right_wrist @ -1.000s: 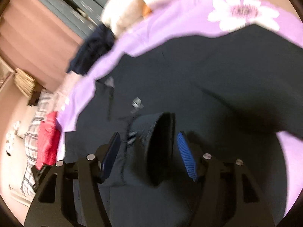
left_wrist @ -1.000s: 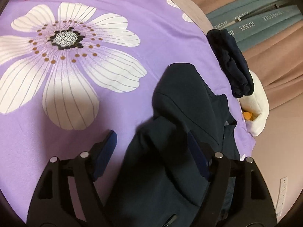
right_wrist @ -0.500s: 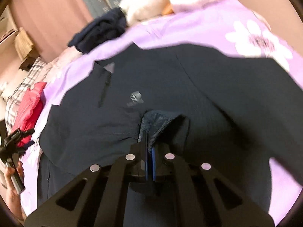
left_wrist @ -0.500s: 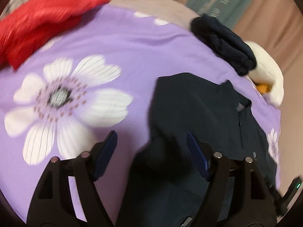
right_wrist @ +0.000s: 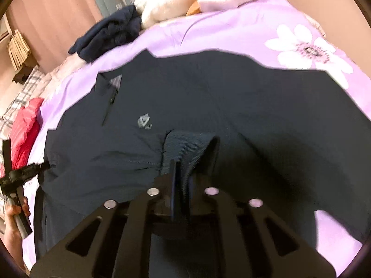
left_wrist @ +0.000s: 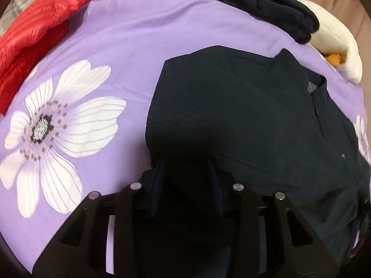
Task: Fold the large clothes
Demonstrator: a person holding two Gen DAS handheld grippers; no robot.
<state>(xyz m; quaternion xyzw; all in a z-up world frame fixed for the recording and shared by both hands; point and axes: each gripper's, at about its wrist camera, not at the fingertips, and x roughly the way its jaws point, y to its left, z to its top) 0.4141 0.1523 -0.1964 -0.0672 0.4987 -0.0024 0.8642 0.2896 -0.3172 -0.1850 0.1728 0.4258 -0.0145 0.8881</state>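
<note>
A large dark navy jacket (left_wrist: 243, 115) lies spread on a purple floral bedspread (left_wrist: 129, 53). It also shows in the right wrist view (right_wrist: 185, 97), with a grey chest logo (right_wrist: 144, 123) and a collar zip. My left gripper (left_wrist: 189, 180) has its jaws partly closed around a bunched dark fold of the jacket, its fingers (left_wrist: 160, 183) pressed against the cloth. My right gripper (right_wrist: 182, 180) is shut on the jacket's ribbed cuff (right_wrist: 185, 146), with the sleeve laid over the jacket's body.
A red puffy garment (left_wrist: 34, 30) lies at the far left of the bed. A folded dark garment (left_wrist: 266, 7) and a white plush toy (left_wrist: 334, 46) sit at the far edge. The other handheld gripper (right_wrist: 16, 180) shows at the right view's left edge.
My left gripper's jaws have narrowed from wide open onto a jacket fold and moved forward. My right gripper closed on the ribbed cuff about half a second ago and holds it still.
</note>
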